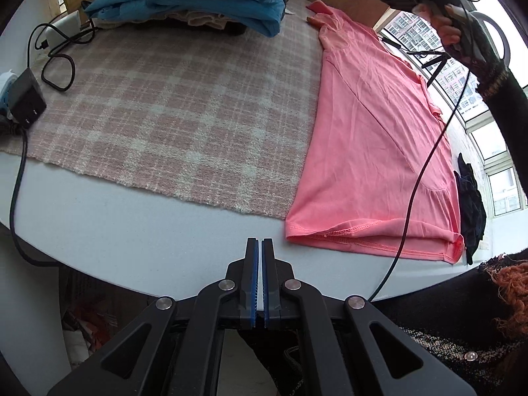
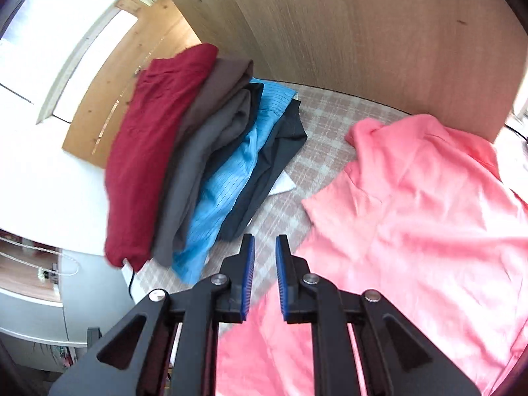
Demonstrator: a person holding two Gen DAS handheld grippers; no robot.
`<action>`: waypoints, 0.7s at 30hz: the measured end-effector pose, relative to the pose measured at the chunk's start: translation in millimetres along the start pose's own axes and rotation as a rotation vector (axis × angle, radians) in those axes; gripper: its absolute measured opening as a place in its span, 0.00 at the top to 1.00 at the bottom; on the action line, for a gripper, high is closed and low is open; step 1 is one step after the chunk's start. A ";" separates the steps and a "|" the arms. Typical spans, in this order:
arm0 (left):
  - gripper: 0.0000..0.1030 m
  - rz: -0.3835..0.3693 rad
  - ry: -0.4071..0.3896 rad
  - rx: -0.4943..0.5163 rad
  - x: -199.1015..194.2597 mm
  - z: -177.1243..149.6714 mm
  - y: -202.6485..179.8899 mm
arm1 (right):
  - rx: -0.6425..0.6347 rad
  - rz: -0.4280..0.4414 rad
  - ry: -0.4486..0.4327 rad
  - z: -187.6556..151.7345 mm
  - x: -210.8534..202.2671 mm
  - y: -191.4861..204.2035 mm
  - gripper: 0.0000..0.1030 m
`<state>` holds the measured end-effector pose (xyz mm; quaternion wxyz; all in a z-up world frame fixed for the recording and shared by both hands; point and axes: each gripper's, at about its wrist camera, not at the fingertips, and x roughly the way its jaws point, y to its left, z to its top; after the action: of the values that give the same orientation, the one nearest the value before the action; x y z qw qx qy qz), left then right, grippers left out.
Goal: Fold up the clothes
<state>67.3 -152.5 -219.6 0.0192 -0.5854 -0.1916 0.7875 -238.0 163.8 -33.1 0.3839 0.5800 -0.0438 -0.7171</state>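
A pink shirt [image 1: 373, 151] lies spread lengthwise on the right side of the table [image 1: 132, 231], already narrowed into a long strip with its hem at the near edge and its collar end at the far edge; part of it rests on the checked cloth [image 1: 171, 109] that covers the middle of the table. It looks as if the side folds are done and the lengthwise fold is what remains, so the next move probably calls for gripping the two corners at one end and carrying that end over toward the other. Neither claw holds anything now. The left gripper [image 1: 259, 247] sits low over the near edge of the table, just left of the hem, level and pointing away across the cloth, its jaws nearly together with only a thin slit between the blue pads. The right gripper [image 2: 264, 250] is raised high above the far end of the shirt, angled down, its jaws a narrow gap apart and empty; in the left view it shows at the far right, held in the person's hand [image 1: 452, 26]. A stack of folded clothes [image 2: 198, 165], red on top and blue lower down, stands at the far left of the cloth, well apart from the shirt.
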 end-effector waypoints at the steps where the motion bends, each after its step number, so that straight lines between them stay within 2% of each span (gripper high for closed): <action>1: 0.99 -0.003 -0.006 0.027 -4.3 2.8 -4.0 | 0.004 0.003 -0.015 -24.3 -18.4 -3.7 0.87; 3: 0.99 -0.027 -0.013 0.097 -7.4 12.5 -18.2 | 0.028 -0.009 -0.046 -69.5 -58.1 -16.7 0.87; 5: 0.99 -0.060 -0.002 0.188 -2.5 23.7 -38.8 | 0.078 -0.035 -0.078 -96.4 -84.9 -39.1 0.87; 9: 0.99 -0.120 0.057 0.384 24.4 40.6 -90.0 | 0.232 -0.162 -0.129 -145.0 -77.2 -59.9 0.87; 10: 0.99 -0.135 0.075 0.432 31.8 43.0 -103.3 | 0.278 -0.197 -0.145 -176.5 -87.4 -71.9 0.87; 13: 0.99 -0.155 0.113 0.544 51.4 44.0 -137.0 | 0.384 -0.327 -0.153 -246.2 -77.5 -94.3 0.87; 15: 0.99 -0.162 0.133 0.592 64.9 43.8 -155.6 | 0.442 -0.359 -0.175 -286.4 -72.9 -116.5 0.87; 17: 0.99 -0.152 0.150 0.615 76.0 43.2 -167.2 | 0.483 -0.339 -0.176 -310.0 -56.7 -132.1 0.87; 21: 0.99 -0.126 0.169 0.647 86.8 34.9 -179.5 | 0.392 -0.347 -0.115 -312.4 -16.1 -138.1 0.87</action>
<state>-27.2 26.0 -232.4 0.2685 -0.5992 0.0347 0.7534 -36.2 389.8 -191.5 0.1327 0.6005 -0.1034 -0.7817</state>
